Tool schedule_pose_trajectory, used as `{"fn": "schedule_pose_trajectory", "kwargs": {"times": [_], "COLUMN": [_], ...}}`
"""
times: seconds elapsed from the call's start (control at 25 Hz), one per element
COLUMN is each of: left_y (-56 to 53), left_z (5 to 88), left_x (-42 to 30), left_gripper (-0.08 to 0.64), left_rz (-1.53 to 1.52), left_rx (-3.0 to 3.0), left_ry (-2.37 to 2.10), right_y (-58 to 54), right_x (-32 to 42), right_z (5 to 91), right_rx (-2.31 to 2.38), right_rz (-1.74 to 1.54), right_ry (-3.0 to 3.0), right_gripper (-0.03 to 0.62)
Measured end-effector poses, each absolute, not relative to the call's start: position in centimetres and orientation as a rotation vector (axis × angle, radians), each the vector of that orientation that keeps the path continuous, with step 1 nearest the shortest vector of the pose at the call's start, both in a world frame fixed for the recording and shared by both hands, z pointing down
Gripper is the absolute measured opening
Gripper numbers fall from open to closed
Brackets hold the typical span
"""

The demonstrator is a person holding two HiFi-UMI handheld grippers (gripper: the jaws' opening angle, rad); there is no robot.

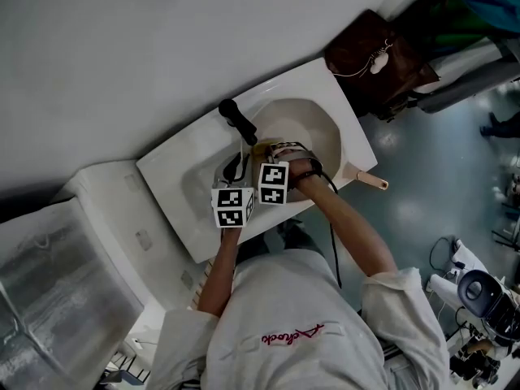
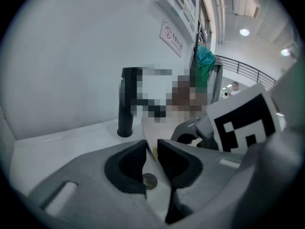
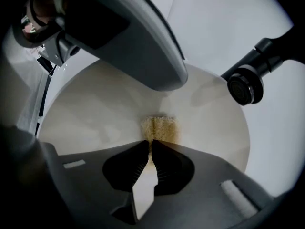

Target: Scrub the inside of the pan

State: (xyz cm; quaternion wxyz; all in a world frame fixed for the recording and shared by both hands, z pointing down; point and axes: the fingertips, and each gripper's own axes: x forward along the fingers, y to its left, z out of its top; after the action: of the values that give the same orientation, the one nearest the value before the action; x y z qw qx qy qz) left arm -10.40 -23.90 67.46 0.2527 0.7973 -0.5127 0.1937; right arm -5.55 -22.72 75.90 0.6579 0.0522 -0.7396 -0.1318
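Note:
A cream pan (image 1: 317, 128) lies tilted in the white sink (image 1: 183, 193), its light handle (image 1: 370, 180) sticking out over the sink's front edge. My left gripper (image 2: 151, 149) is shut on the pan's thin rim (image 2: 147, 133); in the head view the left gripper (image 1: 236, 171) is at the pan's left side. My right gripper (image 3: 151, 144) is shut on a yellow sponge (image 3: 159, 129), which presses against the pan's inner wall (image 3: 95, 109). From the head camera the right gripper (image 1: 273, 151) reaches into the pan, with a bit of sponge (image 1: 262, 145) showing.
A black faucet (image 1: 236, 120) stands at the sink's back, close to both grippers, and its spout (image 3: 245, 86) hangs over the pan's far rim. The sink drain (image 2: 149, 179) shows below the left jaws. A brown bag (image 1: 378, 59) is beyond the sink's right end.

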Motion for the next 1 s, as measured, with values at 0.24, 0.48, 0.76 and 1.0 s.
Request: {"fn": "schedule_pose_trajectory", "kwargs": {"times": [0.24, 0.48, 0.76, 1.0], "left_y": [-23.9, -23.9, -23.9, -23.9], "left_z": [67.5, 67.5, 67.5, 67.5], "left_x": [-10.4, -10.4, -10.4, -10.5], "left_gripper": [0.075, 0.075, 0.075, 0.075], "left_rz": [0.542, 0.548, 0.553, 0.557], "left_rx": [2.169, 2.167, 2.166, 2.167], "left_ry": [-1.395, -1.398, -1.402, -1.402], "right_y": [-24.5, -25.8, -26.8, -26.5], "right_x": [-4.9, -3.7, -0.6, 2.5], "right_z": [75.8, 76.0, 76.4, 77.0], "right_rx": [0.138, 0.161, 0.193, 0.211], "right_rz": [-0.318, -0.317, -0.28, -0.237], "right_ry": [-1.66, -1.646, -1.608, -1.575], "right_gripper": [0.035, 0.035, 0.035, 0.035]}}
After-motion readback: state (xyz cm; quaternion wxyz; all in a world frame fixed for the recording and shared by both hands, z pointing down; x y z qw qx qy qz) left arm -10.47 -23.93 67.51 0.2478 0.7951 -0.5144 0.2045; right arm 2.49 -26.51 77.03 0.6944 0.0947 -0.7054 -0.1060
